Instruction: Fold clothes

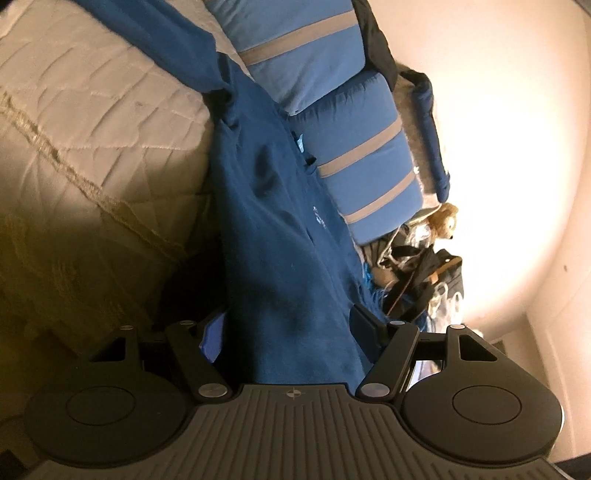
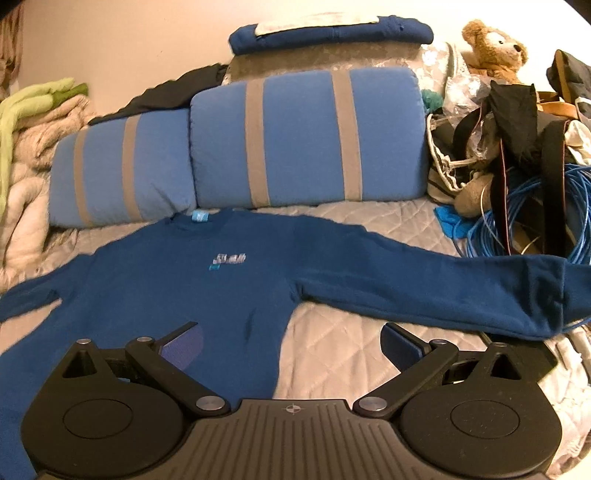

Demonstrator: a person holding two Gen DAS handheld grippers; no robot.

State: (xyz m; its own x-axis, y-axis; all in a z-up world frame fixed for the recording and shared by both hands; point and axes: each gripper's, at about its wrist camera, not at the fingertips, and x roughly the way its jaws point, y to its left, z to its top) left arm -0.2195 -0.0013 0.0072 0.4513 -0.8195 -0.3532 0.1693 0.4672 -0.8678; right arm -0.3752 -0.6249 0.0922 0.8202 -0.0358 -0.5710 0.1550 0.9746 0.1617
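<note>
A dark blue long-sleeved sweatshirt (image 2: 166,288) lies flat, chest logo up, on a grey quilted bed cover (image 2: 351,354). Its one sleeve (image 2: 443,284) stretches out to the right. My right gripper (image 2: 291,347) is open just above the sweatshirt's lower side edge, its left finger over the blue cloth and its right finger over bare quilt. The left wrist view is rolled sideways. There the sweatshirt (image 1: 280,240) runs up from between the fingers of my left gripper (image 1: 288,332). The pads stand well apart with the cloth filling the gap between them, and no firm pinch shows.
Two blue pillows with grey stripes (image 2: 295,140) lie behind the sweatshirt. A folded blue garment (image 2: 332,33) sits further back. A teddy bear (image 2: 495,48), dark straps and coiled blue cable (image 2: 517,221) crowd the right. Green and beige bedding (image 2: 29,110) is piled at the left.
</note>
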